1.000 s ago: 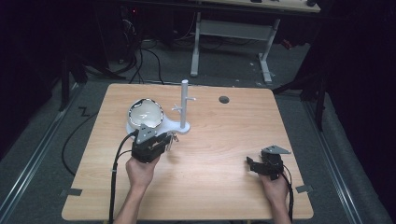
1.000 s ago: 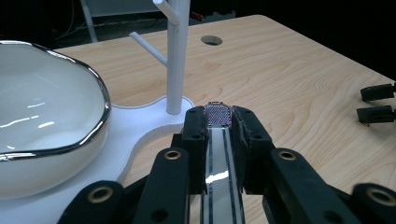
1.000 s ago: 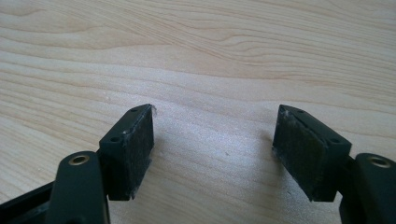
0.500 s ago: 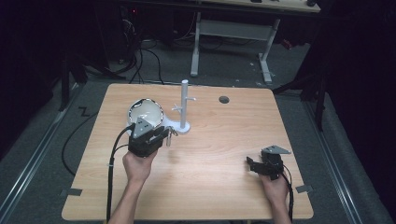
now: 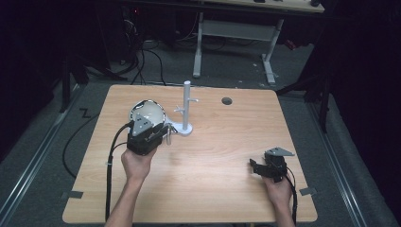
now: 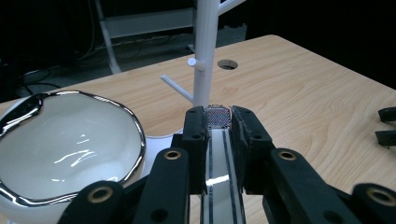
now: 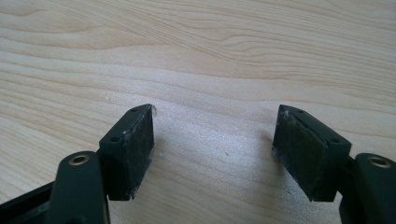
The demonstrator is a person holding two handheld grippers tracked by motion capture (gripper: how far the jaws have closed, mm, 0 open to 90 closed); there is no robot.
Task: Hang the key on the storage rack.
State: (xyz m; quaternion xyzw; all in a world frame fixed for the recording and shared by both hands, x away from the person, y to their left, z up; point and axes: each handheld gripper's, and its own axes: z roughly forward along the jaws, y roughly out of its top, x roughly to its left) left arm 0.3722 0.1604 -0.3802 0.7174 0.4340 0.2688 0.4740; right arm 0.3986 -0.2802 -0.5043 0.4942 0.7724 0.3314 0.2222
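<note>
My left gripper (image 6: 218, 122) has its fingers clamped on a shiny flat strip (beside the white bowl (image 5: 147, 113) and peg stand (image 5: 186, 109)); my right gripper (image 7: 212, 144) hangs spread over bare tabletop (image 5: 227, 151).

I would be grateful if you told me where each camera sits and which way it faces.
High view: above the person's side, looking forward and down on the table; both forearms, left tool and right tool show.
Left gripper view: rides the left tool, shut on a metal strip, facing the bowl and white stand.
Right gripper view: rides the open right tool, facing tabletop.
High and left views share bowl and stand.
</note>
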